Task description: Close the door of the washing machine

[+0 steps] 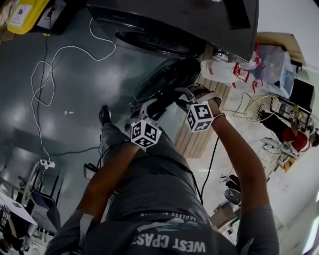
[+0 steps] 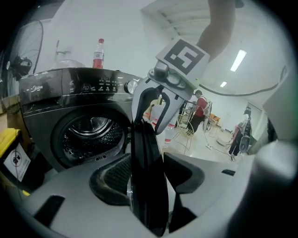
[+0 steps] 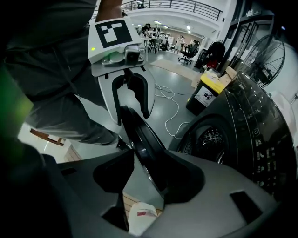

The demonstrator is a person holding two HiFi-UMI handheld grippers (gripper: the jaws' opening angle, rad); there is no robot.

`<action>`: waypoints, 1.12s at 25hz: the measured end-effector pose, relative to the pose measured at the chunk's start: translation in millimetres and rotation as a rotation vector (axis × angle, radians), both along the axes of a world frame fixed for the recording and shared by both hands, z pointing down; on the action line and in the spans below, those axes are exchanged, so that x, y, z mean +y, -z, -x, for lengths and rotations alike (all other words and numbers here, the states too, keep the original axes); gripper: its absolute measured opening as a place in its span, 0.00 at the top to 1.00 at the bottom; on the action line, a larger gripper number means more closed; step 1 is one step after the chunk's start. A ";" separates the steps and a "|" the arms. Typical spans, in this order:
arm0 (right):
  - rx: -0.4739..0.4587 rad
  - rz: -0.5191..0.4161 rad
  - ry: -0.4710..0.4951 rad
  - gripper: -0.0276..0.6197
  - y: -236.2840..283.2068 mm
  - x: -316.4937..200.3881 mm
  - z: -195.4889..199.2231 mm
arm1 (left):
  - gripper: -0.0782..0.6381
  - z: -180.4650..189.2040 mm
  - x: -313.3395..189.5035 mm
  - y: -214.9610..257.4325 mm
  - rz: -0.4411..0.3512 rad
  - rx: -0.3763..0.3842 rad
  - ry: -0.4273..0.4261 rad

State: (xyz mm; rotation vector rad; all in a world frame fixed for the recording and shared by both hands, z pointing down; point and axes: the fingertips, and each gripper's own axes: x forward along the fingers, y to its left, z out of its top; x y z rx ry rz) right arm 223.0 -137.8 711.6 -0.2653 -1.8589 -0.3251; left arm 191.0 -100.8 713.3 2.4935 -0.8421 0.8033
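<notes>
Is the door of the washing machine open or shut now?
Open. The door stands swung away from the washing machine, and the drum shows uncovered through the round opening.

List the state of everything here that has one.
Door, open, its edge between both pairs of jaws.
Left gripper, jaws closing around the door edge, not yet clamped.
Right gripper, jaws closing around the door edge, not yet clamped.
Drum, empty as far as it shows.
Bottle, upright on the machine.

Washing machine (image 2: 46, 109) dark grey; door (image 2: 146, 176) black; bin (image 1: 25, 15) yellow; floor (image 1: 75, 99) grey.
</notes>
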 end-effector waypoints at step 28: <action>-0.204 -0.285 -0.530 0.67 3.8 -128.8 85.1 | 0.62 102.1 -159.2 2.0 -0.206 -0.115 0.155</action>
